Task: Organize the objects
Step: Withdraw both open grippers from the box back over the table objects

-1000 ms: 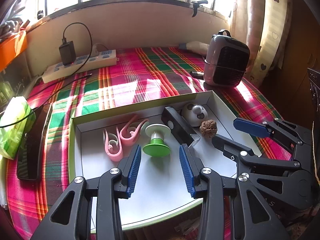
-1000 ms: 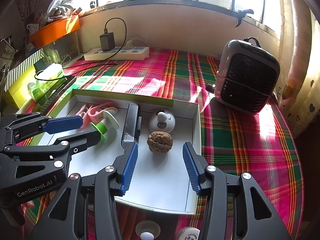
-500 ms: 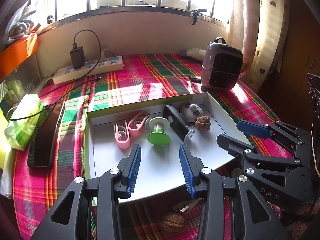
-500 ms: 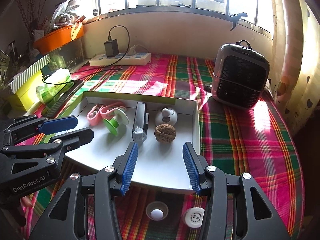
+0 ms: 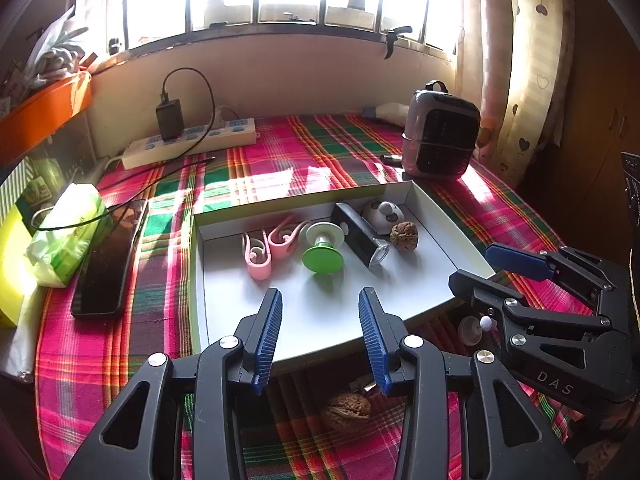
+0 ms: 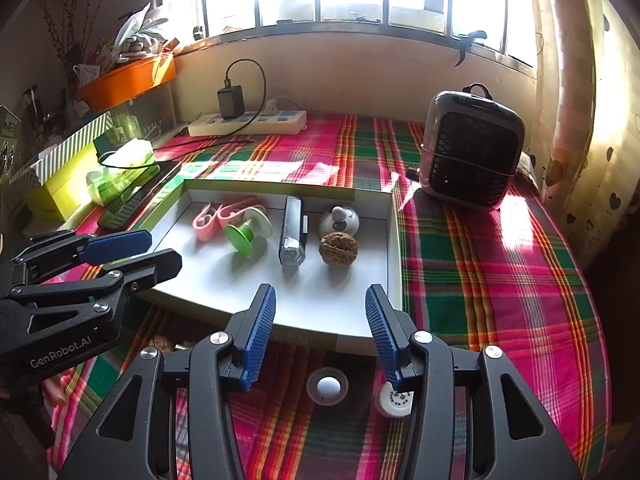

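A white shallow box [image 5: 224, 280] [image 6: 390, 240] on the plaid cloth holds pink clips [image 5: 264, 246] [image 6: 212, 216], a green-and-white spool [image 5: 323, 248] [image 6: 246, 230], a black flashlight [image 5: 360, 234] [image 6: 292, 232], a white round toy [image 5: 382, 212] [image 6: 340, 220] and a walnut [image 5: 404, 235] [image 6: 338, 249]. My left gripper [image 5: 320, 334] [image 6: 132, 250] is open and empty above the box's near edge. My right gripper [image 6: 320, 332] [image 5: 488, 266] is open and empty at the box's near right. A second walnut [image 5: 346, 410] [image 6: 160, 343] lies on the cloth in front of the box.
A small grey dish with a white ball [image 6: 327, 386] [image 5: 476, 326] and a white disc [image 6: 394, 400] lie on the cloth before the box. A heater [image 6: 472, 146] [image 5: 438, 132] stands far right, a power strip [image 5: 192, 142] at the back, a phone [image 5: 108, 256] and tissue pack [image 5: 66, 232] left.
Both grippers have pulled back and up from the box, staying open. The loose walnut, dish and disc in front of the box have come into view.
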The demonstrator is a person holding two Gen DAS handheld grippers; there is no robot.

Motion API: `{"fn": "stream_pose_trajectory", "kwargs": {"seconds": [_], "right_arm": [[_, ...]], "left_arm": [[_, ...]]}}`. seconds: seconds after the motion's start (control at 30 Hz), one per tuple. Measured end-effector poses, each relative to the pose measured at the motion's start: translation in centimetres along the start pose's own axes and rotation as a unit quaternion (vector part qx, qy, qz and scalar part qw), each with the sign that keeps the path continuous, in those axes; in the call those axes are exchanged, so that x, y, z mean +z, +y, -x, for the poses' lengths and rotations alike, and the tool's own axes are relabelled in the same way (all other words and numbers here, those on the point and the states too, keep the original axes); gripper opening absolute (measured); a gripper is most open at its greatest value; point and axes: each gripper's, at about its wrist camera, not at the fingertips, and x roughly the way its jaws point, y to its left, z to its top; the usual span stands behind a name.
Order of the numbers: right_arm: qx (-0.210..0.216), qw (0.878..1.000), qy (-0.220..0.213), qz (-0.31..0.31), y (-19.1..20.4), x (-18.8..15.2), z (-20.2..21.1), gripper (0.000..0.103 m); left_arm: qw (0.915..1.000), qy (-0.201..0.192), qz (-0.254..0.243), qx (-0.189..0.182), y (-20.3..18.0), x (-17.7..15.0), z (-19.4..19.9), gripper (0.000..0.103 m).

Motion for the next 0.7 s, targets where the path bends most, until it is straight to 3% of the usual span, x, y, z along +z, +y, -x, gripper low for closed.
{"fn": "stream_pose_trajectory", "kwargs": {"seconds": [0.7], "right_arm": [[0.007, 1.000, 0.007, -0.022, -1.1, -3.1, 1.6, 0.052]], "left_arm": [[0.9997, 0.003, 0.019, -0.017, 1.5, -3.5, 1.8, 0.038]]}}
